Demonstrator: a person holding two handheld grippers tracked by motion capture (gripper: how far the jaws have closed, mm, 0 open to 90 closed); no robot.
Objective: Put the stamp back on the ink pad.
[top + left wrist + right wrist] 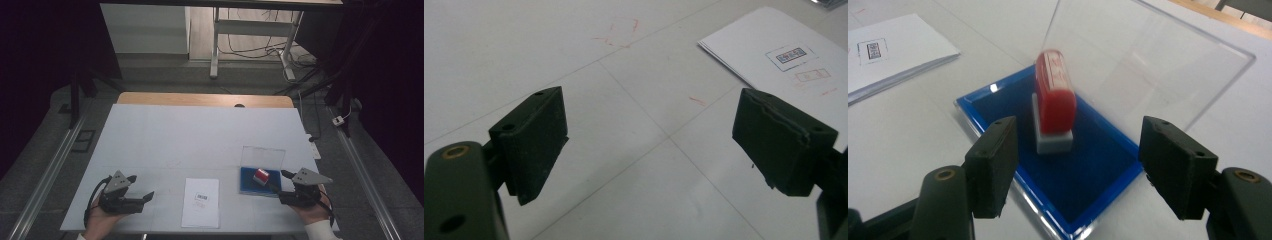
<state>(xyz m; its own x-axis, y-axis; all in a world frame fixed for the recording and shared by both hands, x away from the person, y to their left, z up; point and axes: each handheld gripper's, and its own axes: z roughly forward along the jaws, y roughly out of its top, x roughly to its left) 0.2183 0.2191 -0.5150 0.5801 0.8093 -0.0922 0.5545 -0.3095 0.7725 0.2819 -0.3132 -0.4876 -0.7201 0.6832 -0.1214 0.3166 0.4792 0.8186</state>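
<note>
A: Grippers first, nearest edge of the bench. Left gripper sits low at the near left corner, held in a hand. Fingers wide apart, nothing btwn them, just bare bench surface w/ a few faint red marks.

B: And the right?

A: Right gripper at the near right, hand behind it. Fingers spread wide too, gripping nothing. Tips sit just short of the ink pad's near edge.

B: Stamp?

A: Red stamp w/ a grey base stands on the blue ink pad, free of both fingers, roughly in line w/ the gap btwn them. It looks a bit tilted and blurred in the right gripper view. In the high view it's at the pad's near-middle.

B: Pad lid?

A: Clear lid stands open, rising from the pad's far side behind the stamp.

B: Anything btwn the two grippers?

A: Sheet of white paper, near-centre of the bench, left of the pad, apart from it. Small printed box near its top; looks like a thin stack in the gripper views.

B: Farther out?

A: Rest of the bench bare to its wooden far edge. Beyond that, floor, a white desk frame and loose cables.
</note>
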